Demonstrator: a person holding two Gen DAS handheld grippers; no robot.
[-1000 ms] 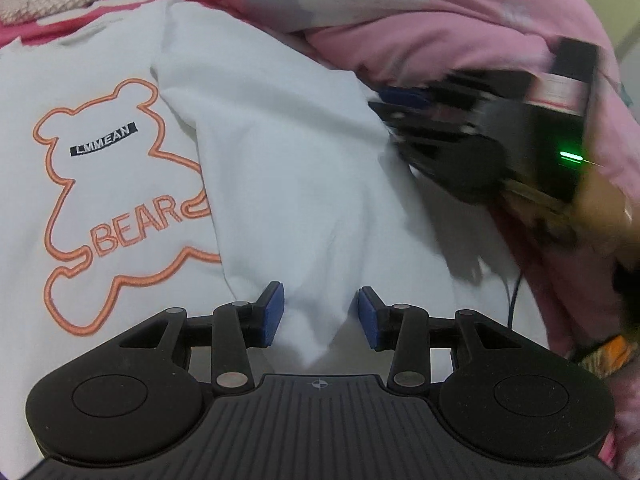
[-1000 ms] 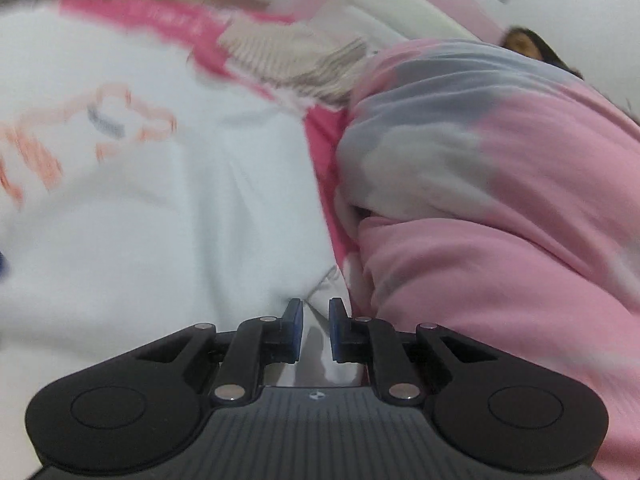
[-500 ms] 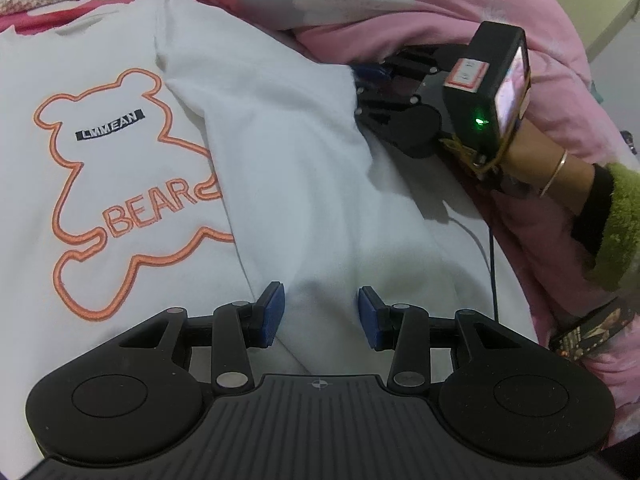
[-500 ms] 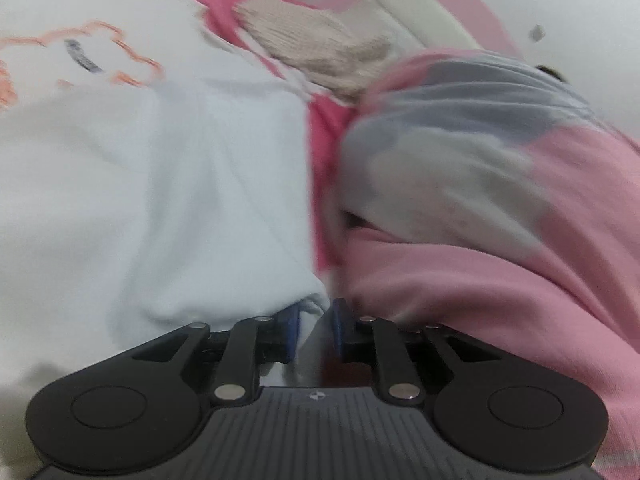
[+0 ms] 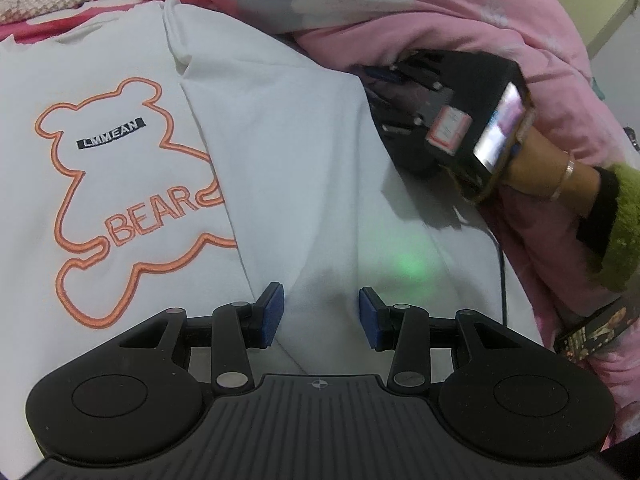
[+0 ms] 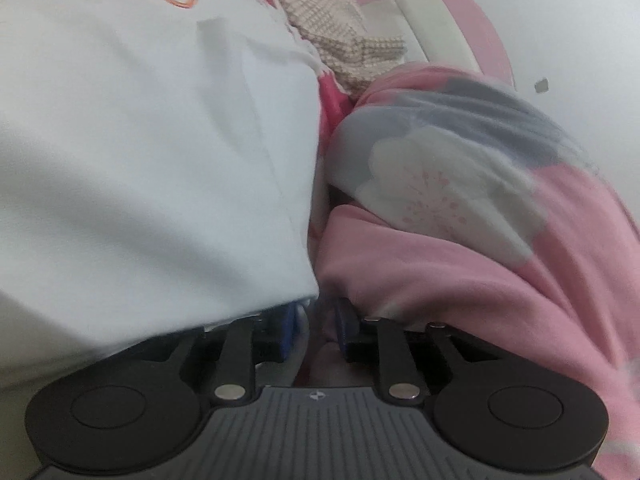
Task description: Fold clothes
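Left tool: I have its blue pads standing partly apart, low over the white cloth; a soft ridge of the fabric runs up between them, but neither pad presses on it, so I am holding nothing here.
Right tool: its jaws are opening as I watch; through its own camera the hem of the white cloth drapes over the left pad, and I think the cloth is slipping free, not pinched, though blur and shadow there make that unsure. From the left wrist camera I see the same tool at the far right edge of the cloth, its fingers pushed in under the pink quilt.
Sweatshirt: white, spread flat on the bed, with its right side folded inward, so a long fold edge runs from the collar down toward my left tool.
Bear print: an orange outline of a bear with the word BEAR inside and a small black label across the head; the folded panel covers its right edge.
Hand: it grips the right tool, with a bangle at the wrist and a fuzzy green cuff behind it.
Cable: thin, black, lying along the right margin of the cloth.
Quilt: pink with grey and white blossoms, bunched just beside the sweatshirt's right edge.
Knit cloth: beige, checked, lying beyond the collar at the head of the bed.
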